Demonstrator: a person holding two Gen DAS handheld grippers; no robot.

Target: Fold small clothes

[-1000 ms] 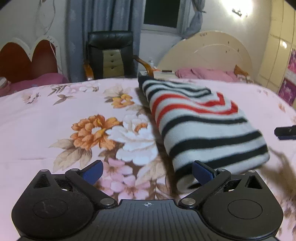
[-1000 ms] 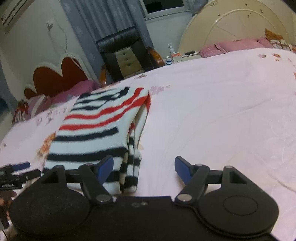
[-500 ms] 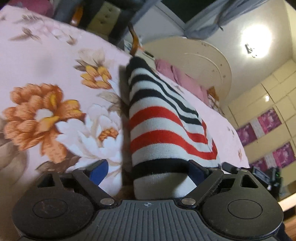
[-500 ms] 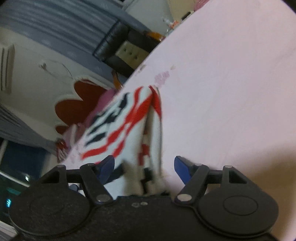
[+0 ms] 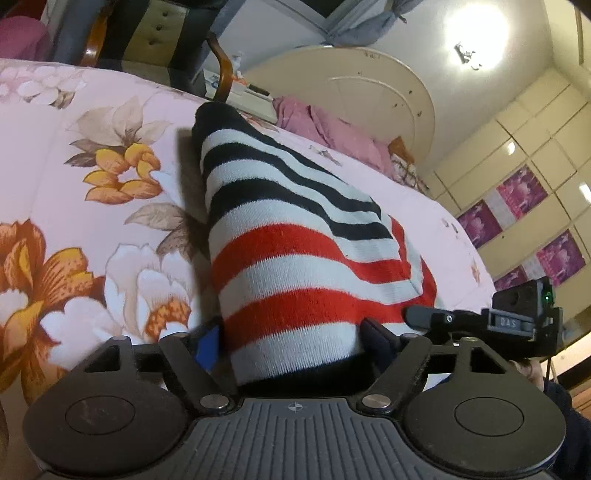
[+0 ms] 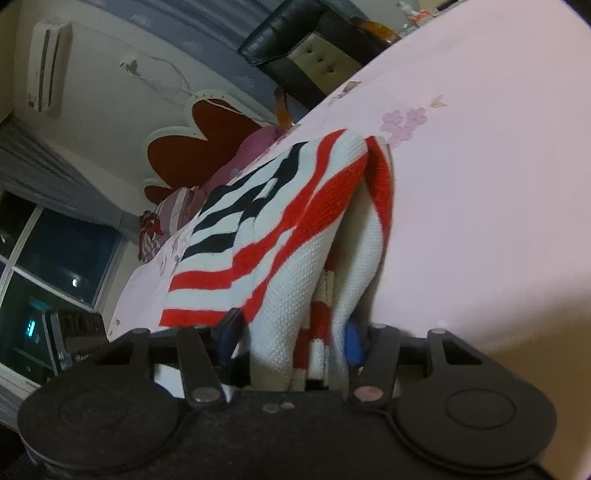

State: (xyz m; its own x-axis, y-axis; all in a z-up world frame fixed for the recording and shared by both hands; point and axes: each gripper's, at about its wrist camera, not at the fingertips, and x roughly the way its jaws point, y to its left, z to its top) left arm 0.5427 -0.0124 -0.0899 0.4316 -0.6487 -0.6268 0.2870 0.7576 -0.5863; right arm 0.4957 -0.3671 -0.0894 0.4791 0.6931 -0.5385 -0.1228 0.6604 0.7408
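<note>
A folded knit sweater with black, red and white stripes [image 5: 295,236] lies on the pink flowered bedspread [image 5: 74,155]. My left gripper [image 5: 290,343] has one end of the fold between its blue pads [image 5: 207,347]; its jaws are closing and both pads touch the knit. In the right wrist view the sweater [image 6: 280,221] shows its open, layered edge. My right gripper [image 6: 291,338] is closing on those layers, a pad against each side. The right gripper's black body [image 5: 517,321] shows at the sweater's far side in the left wrist view.
The bed runs on, plain pink [image 6: 480,184], to the right of the sweater. Behind it stand a black chair [image 5: 155,33], a cream round headboard [image 5: 369,99] with pink pillows [image 5: 332,129], and a red heart-shaped headboard [image 6: 207,147]. A wardrobe [image 5: 535,177] stands to the right.
Both grippers have tilted and come in low onto the sweater's two sides. The fabric, in front of the jaws a second ago, now fills them, and both pairs of jaws have narrowed.
</note>
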